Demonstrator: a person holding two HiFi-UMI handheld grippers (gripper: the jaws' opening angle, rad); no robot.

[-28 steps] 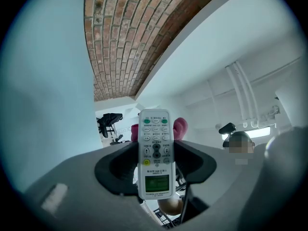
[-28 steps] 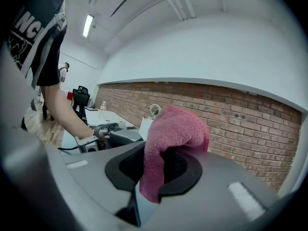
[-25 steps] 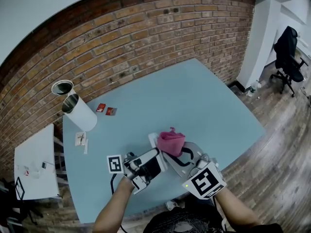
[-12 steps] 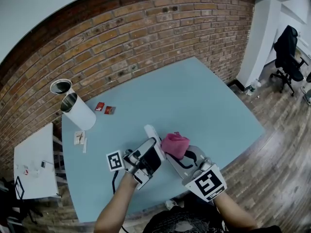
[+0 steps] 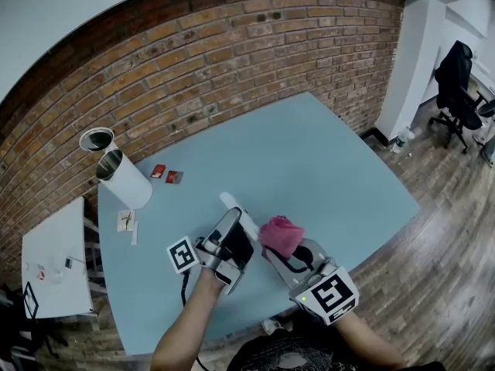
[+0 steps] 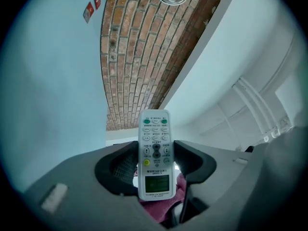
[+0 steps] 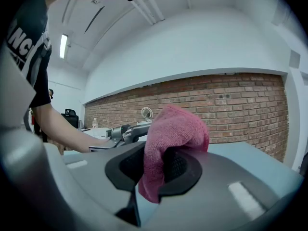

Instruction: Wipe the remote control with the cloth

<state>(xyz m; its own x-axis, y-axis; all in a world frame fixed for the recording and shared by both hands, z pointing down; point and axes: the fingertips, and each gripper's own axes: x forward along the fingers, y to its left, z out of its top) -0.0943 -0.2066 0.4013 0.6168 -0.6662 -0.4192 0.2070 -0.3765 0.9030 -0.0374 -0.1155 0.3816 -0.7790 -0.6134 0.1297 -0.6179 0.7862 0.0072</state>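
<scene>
- Pink cloth (image 7: 175, 129) is pinched between the jaws of the right gripper (image 7: 161, 170) and bunches up above them.
- White remote control (image 6: 156, 153) is clamped in the left gripper (image 6: 155, 162), buttons facing that gripper's camera, tip tilted upward.
- Both are held over the blue table (image 5: 309, 161), with the cloth just beside the remote control.

Remote control (image 6: 155, 153): one. Cloth (image 7: 174, 129): one. Grippers (image 6: 155, 161) (image 7: 161, 166): two. Red packets (image 5: 159, 171) (image 5: 175, 176): two.
</scene>
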